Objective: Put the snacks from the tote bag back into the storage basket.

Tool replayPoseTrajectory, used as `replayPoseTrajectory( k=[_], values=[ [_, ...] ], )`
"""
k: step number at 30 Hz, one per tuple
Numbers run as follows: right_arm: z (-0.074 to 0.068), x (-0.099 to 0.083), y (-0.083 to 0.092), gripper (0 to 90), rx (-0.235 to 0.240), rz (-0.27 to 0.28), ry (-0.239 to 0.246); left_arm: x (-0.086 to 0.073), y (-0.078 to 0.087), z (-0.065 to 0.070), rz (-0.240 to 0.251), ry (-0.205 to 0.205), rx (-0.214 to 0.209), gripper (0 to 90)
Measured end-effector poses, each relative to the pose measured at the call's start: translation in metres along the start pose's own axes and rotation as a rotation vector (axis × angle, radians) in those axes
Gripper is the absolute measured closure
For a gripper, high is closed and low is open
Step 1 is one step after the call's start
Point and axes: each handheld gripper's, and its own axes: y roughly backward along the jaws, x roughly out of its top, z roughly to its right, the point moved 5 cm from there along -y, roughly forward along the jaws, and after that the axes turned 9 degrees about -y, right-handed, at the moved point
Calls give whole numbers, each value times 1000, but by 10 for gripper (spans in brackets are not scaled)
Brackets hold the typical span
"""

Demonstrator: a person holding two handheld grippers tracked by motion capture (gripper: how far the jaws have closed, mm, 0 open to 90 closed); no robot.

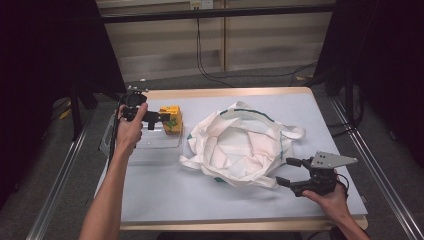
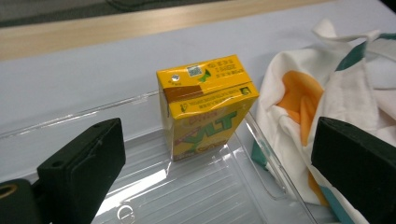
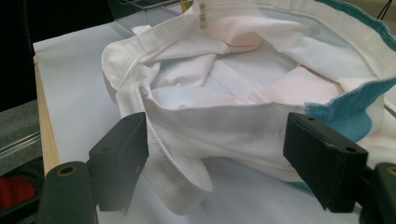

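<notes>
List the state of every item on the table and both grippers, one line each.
Yellow drink carton: upright in the tray, sealed, free of the jaws.
Clear plastic tray: flat on the table, holding the carton.
White tote bag: crumpled, mouth open.
Left gripper: open, holding nothing.
Right gripper: open, jaws either side of the bag's rim.

soft overhead light, dark surrounds, mild glare on clear tray (image 2: 196, 186), slightly grainy frames
</notes>
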Motion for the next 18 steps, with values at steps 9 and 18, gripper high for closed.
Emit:
replayPoseTrajectory(
  k=[9,18],
  values=[
    [0,0,1,221,-6,4,-1,-20,13,15,112,-42,39,24],
    [0,0,1,217,-8,6,-2,-50,30,25,193,-53,24,37]
  ],
)
